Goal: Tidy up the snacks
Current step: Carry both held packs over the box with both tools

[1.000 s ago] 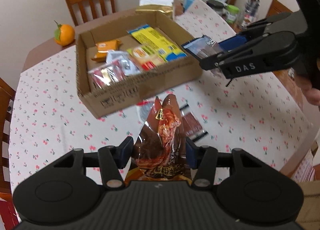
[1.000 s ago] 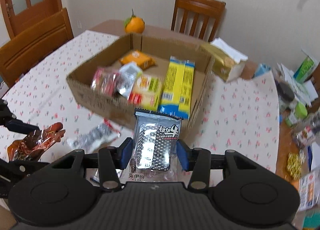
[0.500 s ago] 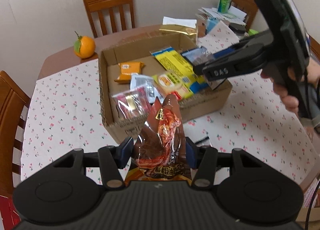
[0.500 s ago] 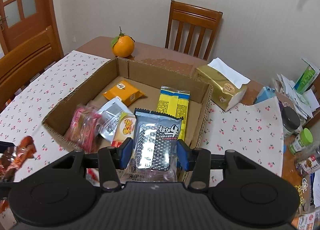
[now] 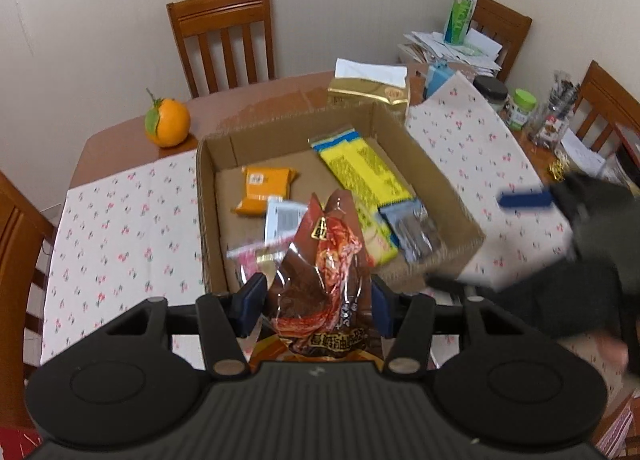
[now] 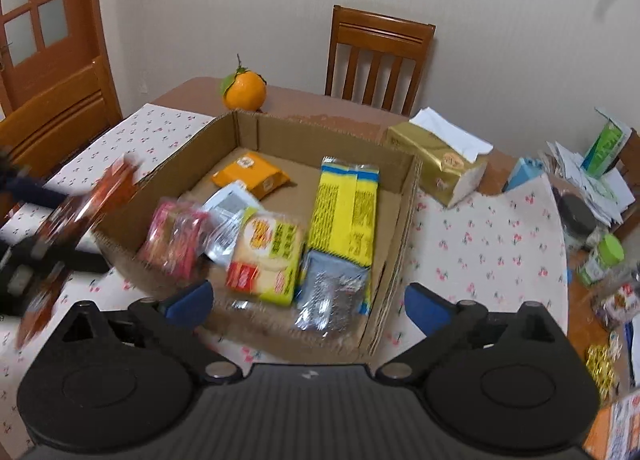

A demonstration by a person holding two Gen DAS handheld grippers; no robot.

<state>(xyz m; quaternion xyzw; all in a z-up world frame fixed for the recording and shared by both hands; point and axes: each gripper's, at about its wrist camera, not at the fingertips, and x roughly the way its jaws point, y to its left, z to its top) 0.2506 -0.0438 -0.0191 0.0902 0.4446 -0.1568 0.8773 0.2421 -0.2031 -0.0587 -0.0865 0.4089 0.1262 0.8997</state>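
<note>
A shallow cardboard box [image 5: 440,164] [image 6: 404,196] sits on the cherry-print tablecloth and holds several snack packs. My left gripper [image 5: 316,302] is shut on a brown and red snack bag [image 5: 324,280], held above the box's near edge. My right gripper [image 6: 308,306] is open and empty, just before the box's near right corner. The silver and black snack pack [image 6: 332,292] lies in that corner; it also shows in the left wrist view [image 5: 414,230]. The right gripper appears blurred at the right of the left wrist view [image 5: 560,244].
The box holds a yellow pack [image 6: 344,208], an orange pack [image 6: 250,174], a pink pack [image 6: 176,240] and a cracker pack [image 6: 268,256]. An orange [image 5: 167,122], a gold tissue pack [image 6: 436,164], jars [image 6: 600,260], papers and wooden chairs [image 5: 224,36] surround it.
My right gripper has opened and let the silver pack drop into the box's near right corner, then pulled back. My left gripper has moved over the box's near edge with the brown bag.
</note>
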